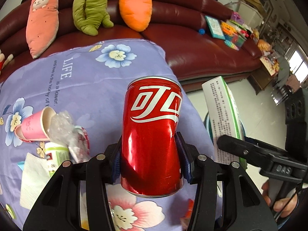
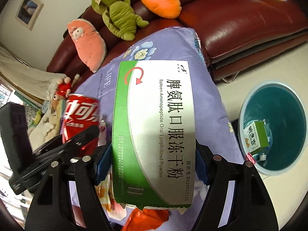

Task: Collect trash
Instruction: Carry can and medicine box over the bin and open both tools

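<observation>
Above the purple flowered cloth (image 1: 80, 80) that covers the table, the left gripper (image 1: 150, 159) is clamped on a red soda can (image 1: 152, 134), its blue pads (image 1: 182, 159) pressed so hard into the can's sides that the metal is dented inward at the waist; the can stands clear of the cloth. Just to its right, the right gripper (image 2: 152, 165) is clamped on a green-and-white medicine box (image 2: 154, 130), held across its width with one torn end toward the camera. Left on the cloth, seen from the left wrist, lie a tipped pink paper cup (image 1: 36, 125), a crumpled clear plastic wrap (image 1: 63, 127) at its mouth, a small green-and-white packet (image 1: 55, 156) and a white paper napkin (image 1: 32, 181). On the pale floor beside the table stands a teal basin (image 2: 273, 104), with a small green carton (image 2: 256, 136) already inside. Behind the table runs a dark red leather sofa (image 1: 192, 44) with an orange carrot plush (image 1: 134, 9), a green plush (image 1: 90, 9) and a pink plush (image 1: 42, 19) on it
</observation>
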A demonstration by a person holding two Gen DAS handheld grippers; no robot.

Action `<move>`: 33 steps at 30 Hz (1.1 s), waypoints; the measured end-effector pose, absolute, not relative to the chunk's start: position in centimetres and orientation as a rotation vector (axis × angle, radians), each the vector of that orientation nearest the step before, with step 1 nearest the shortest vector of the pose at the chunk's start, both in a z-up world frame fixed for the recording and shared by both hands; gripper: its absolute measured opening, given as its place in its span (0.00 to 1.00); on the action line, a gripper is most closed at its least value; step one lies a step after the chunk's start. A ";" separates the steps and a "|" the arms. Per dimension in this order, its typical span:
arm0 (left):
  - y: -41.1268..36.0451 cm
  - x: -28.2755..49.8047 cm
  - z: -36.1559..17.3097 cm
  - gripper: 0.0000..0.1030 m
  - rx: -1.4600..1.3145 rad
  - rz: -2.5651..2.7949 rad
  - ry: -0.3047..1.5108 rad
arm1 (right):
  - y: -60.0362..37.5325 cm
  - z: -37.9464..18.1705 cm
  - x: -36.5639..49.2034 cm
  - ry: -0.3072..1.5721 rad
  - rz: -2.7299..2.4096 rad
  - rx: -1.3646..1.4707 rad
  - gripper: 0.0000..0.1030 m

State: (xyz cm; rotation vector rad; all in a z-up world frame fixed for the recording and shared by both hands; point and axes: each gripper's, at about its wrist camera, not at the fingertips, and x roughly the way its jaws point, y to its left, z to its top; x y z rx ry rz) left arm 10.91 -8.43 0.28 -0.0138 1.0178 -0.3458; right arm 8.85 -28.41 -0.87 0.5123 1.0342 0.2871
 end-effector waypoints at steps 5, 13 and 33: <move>-10.4 9.7 0.2 0.49 0.008 -0.372 1.020 | -30.5 -0.5 6.9 1.013 0.259 0.529 0.67; -14.7 8.5 -0.5 0.49 0.070 -0.454 1.038 | -38.1 -1.9 4.0 0.986 0.050 0.537 0.67; -29.1 11.3 -5.4 0.49 0.213 -0.612 1.129 | -49.3 -8.3 5.5 1.036 -0.183 0.589 0.71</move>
